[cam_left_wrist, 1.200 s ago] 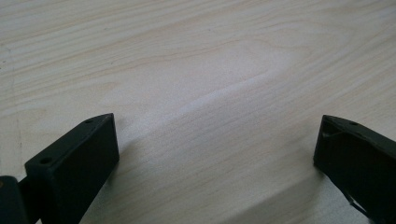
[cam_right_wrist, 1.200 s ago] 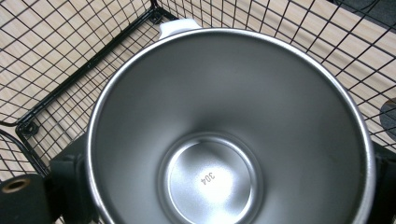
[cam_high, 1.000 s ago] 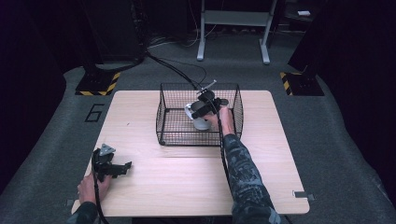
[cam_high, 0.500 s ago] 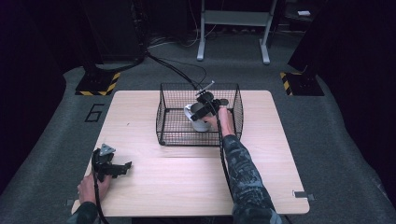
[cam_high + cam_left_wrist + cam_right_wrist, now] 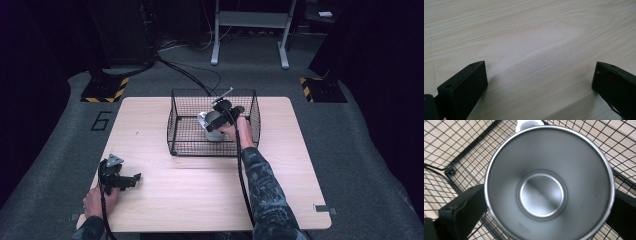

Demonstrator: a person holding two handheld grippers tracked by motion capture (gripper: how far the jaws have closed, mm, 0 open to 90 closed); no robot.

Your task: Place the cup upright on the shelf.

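The right gripper (image 5: 220, 112) reaches into a black wire basket (image 5: 185, 142) and is clamped on a stainless-steel cup (image 5: 215, 124). In the right gripper view its two black jaws press against opposite sides of the cup (image 5: 549, 187), one at the left wall and one at the right, and the camera looks straight down into the bare metal bowl of the cup (a white part shows just past its far rim, too little to identify). The cup stands upright inside the basket, toward its right side, with the wire mesh floor and a basket corner visible around it.

The left gripper (image 5: 117, 176) rests near the front left corner of the bench (image 5: 290, 165), held by the person's left hand (image 5: 97, 200). Its jaws stand wide apart over bare wood and grip nothing; the left gripper view shows pale grain between them.

The basket sits at the middle of the bench's far edge. The bench is a light wooden tabletop on grey carpet (image 5: 365, 150). Beyond it the room is dark, with a grey metal stand (image 5: 250, 22), black cables (image 5: 185, 72) on the floor, and yellow-and-black hazard tape (image 5: 105, 92) to either side.
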